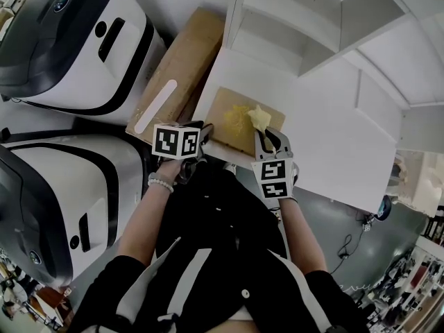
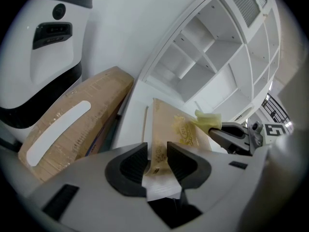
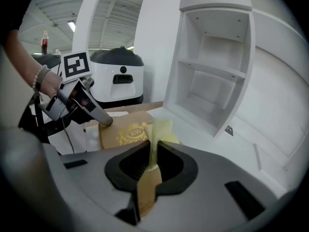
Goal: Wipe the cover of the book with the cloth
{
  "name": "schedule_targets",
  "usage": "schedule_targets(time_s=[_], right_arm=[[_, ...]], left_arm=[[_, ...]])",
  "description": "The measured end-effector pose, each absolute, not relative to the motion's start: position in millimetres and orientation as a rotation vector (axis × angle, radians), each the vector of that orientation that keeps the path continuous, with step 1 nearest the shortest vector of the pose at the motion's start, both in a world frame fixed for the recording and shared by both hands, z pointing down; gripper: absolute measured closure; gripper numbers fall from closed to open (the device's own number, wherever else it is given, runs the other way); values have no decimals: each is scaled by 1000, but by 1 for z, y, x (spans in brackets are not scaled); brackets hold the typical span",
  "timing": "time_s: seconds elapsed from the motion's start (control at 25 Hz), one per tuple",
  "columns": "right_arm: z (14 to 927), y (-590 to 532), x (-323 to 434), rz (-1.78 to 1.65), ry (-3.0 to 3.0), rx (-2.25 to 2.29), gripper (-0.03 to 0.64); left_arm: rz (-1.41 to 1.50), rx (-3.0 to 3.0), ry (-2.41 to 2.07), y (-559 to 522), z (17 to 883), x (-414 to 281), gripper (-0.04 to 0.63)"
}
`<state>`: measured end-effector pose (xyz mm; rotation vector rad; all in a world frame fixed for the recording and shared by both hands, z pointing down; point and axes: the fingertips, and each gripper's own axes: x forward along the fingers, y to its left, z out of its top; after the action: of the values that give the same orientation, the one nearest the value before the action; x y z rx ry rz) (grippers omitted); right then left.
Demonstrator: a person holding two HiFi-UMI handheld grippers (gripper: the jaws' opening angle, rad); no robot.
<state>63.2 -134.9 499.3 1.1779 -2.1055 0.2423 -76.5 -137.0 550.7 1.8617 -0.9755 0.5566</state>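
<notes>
Brown book (image 1: 236, 122) on white surface (image 1: 333, 144), near corner clamped in left claw (image 2: 157, 161). Yellow cloth (image 3: 158, 128) pinched tight in right claw (image 3: 153, 159), over right part of cover.

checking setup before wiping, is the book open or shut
Shut: the book lies with its tan, gold-emblem cover up, no pages spread; the left claw grips its near edge.

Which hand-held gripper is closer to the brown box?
Left. The left hand-held gripper clamps the book near the box; the right hand-held gripper holds the cloth farther across the book.
</notes>
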Motion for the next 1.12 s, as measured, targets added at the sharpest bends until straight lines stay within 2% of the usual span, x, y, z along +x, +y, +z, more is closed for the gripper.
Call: schedule_targets(time_s=[0.6,1.12], right_arm=[[506,-131,-61,90,-2273,701,580],[527,-121,-37,174,-2238,728,580]], left_arm=[[529,1832,-1012,-132,551,-77,469],[528,1826,-1012,-132,551,-78,471]])
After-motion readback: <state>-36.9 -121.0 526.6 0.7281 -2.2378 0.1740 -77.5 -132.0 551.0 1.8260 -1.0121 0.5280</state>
